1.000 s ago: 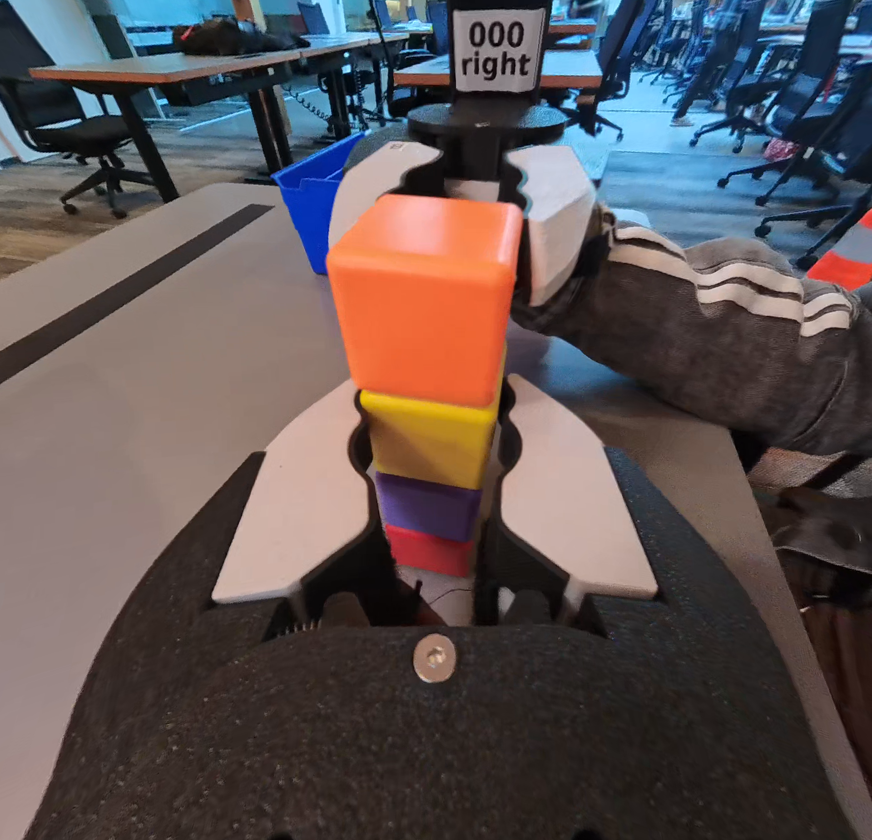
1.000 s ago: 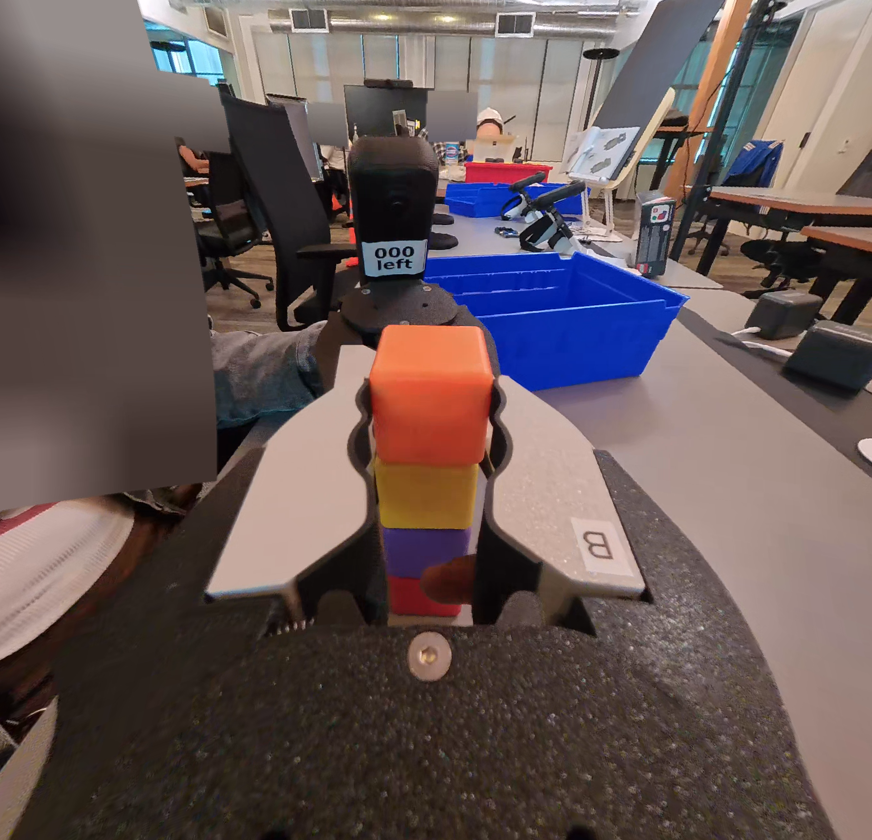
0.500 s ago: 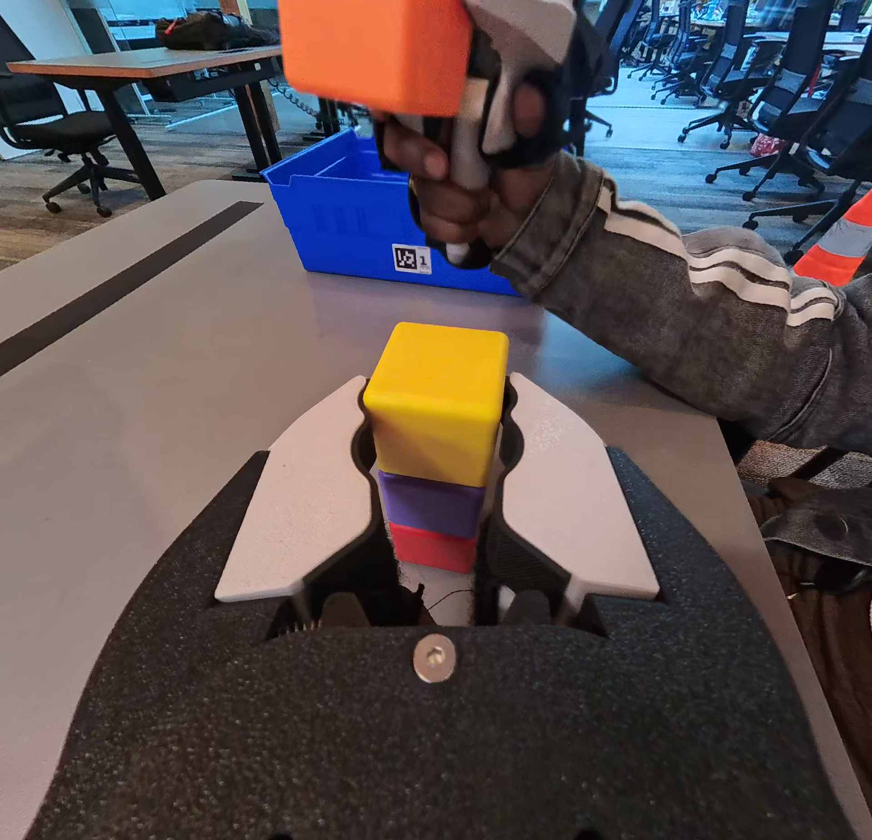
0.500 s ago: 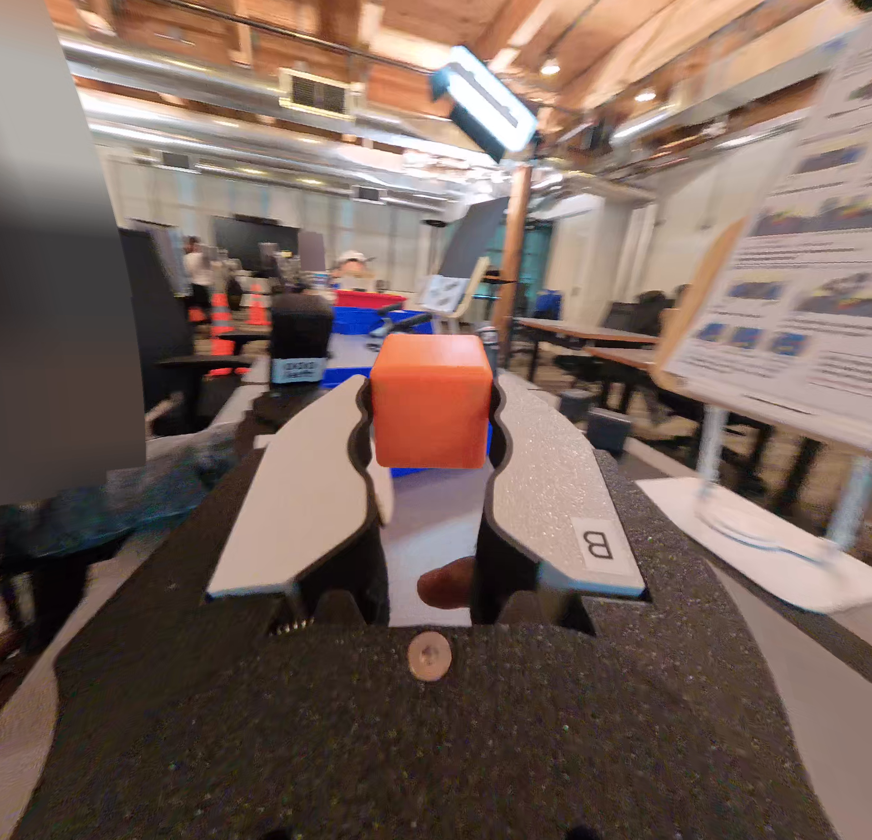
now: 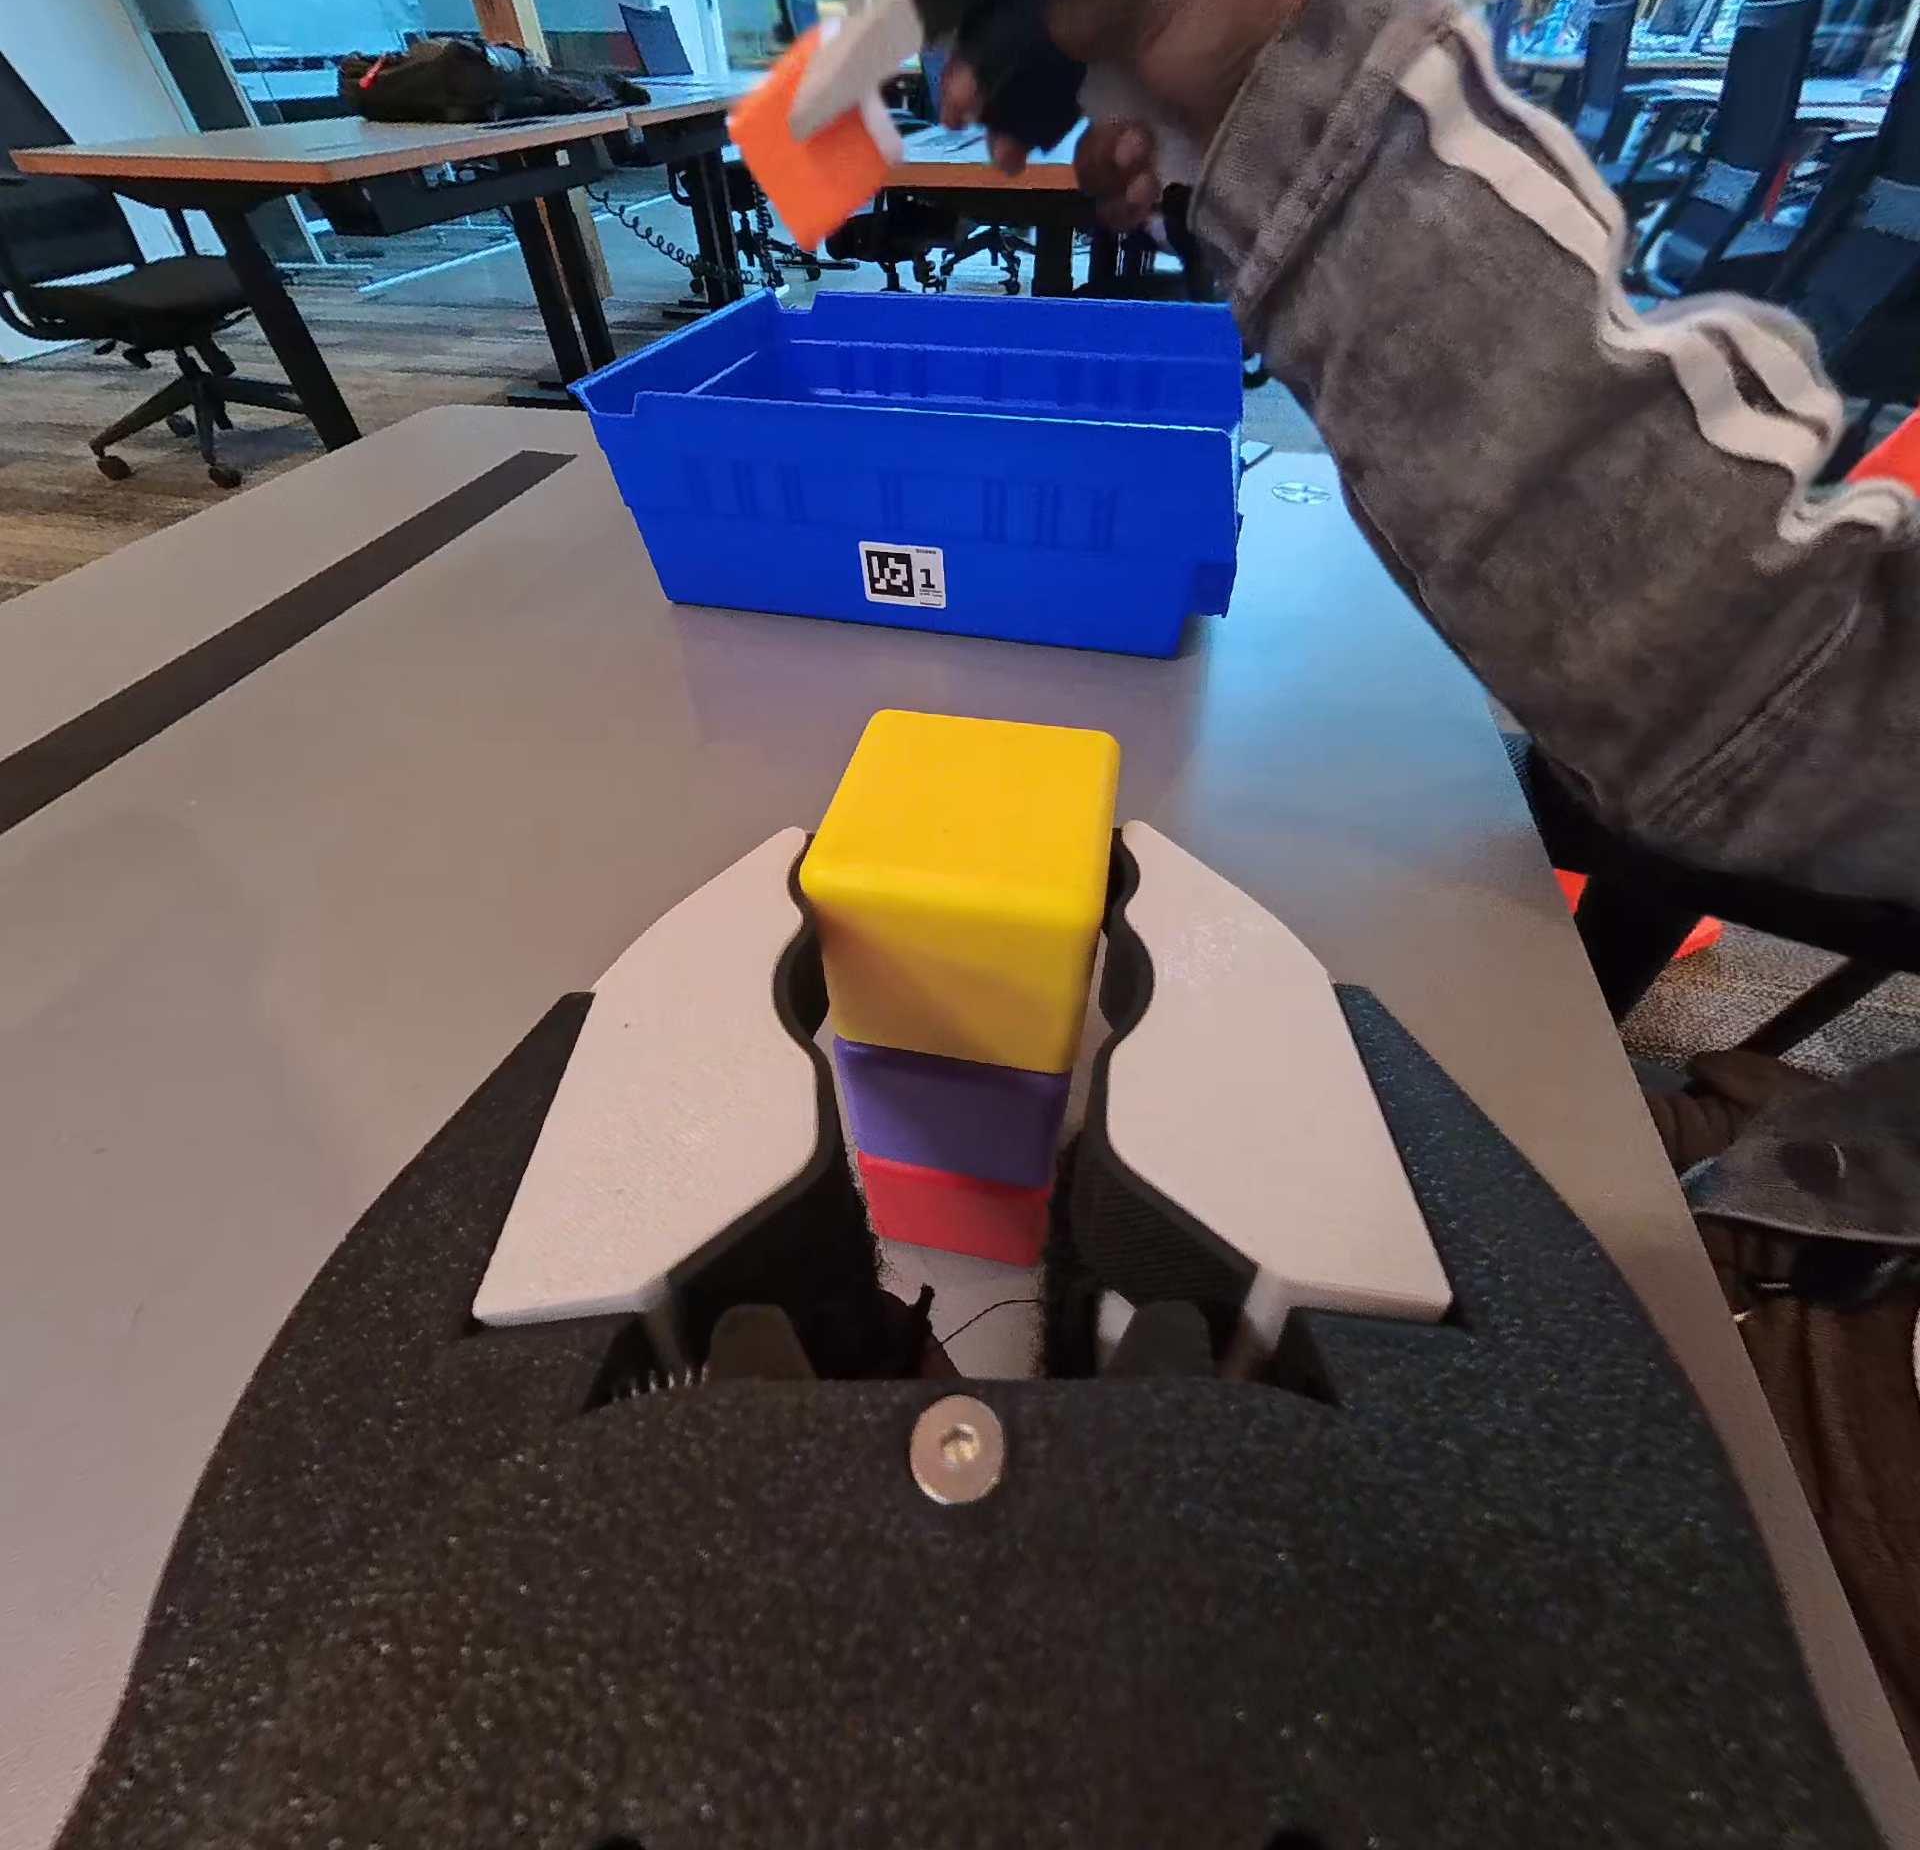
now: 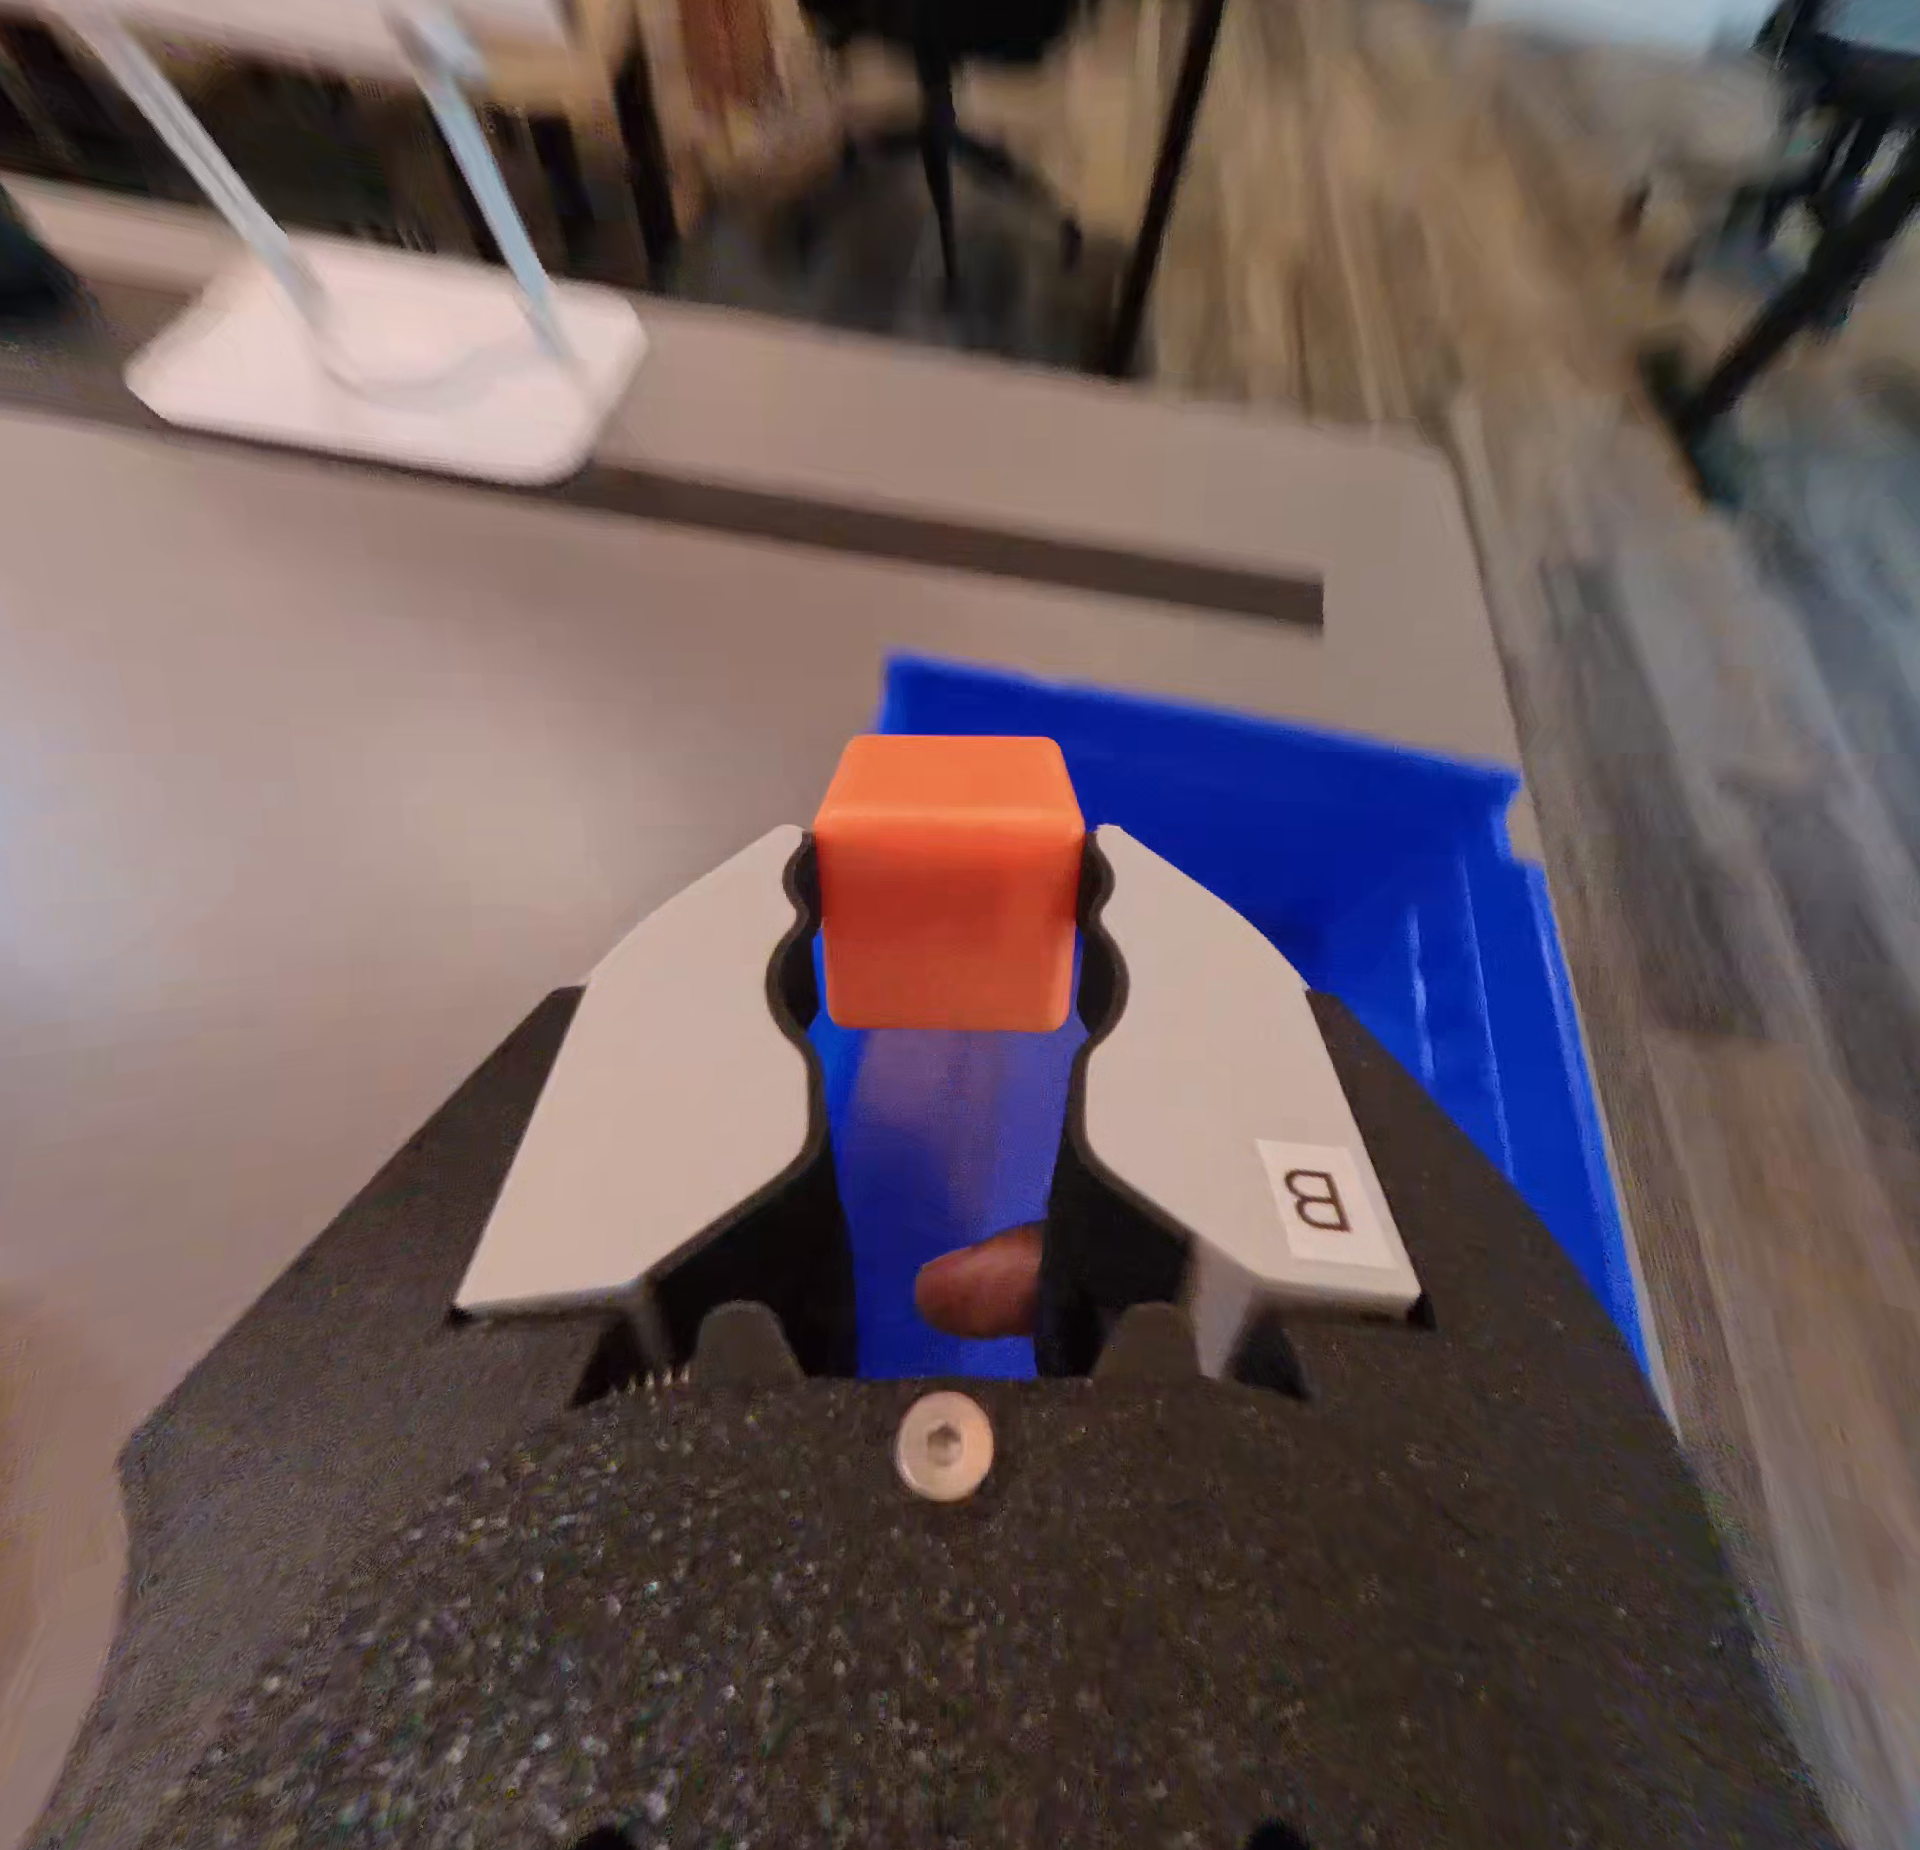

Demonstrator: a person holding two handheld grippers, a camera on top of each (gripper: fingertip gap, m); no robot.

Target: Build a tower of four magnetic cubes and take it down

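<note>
Left tongs clamp smooth, rigid yellow cube by flat sides, right tongs likewise grip orange cube; magnets below likely resist.

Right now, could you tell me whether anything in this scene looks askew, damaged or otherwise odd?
Nothing stands out. The yellow cube, purple cube and red cube sit squarely stacked within the left claw. The right claw holds the orange cube over the blue bin.

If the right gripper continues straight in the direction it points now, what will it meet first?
Probably the blue bin. The right gripper, with its jaws shut on the orange cube, points down toward the bin's open inside; nothing shows between, though blur leaves the depth uncertain.
</note>
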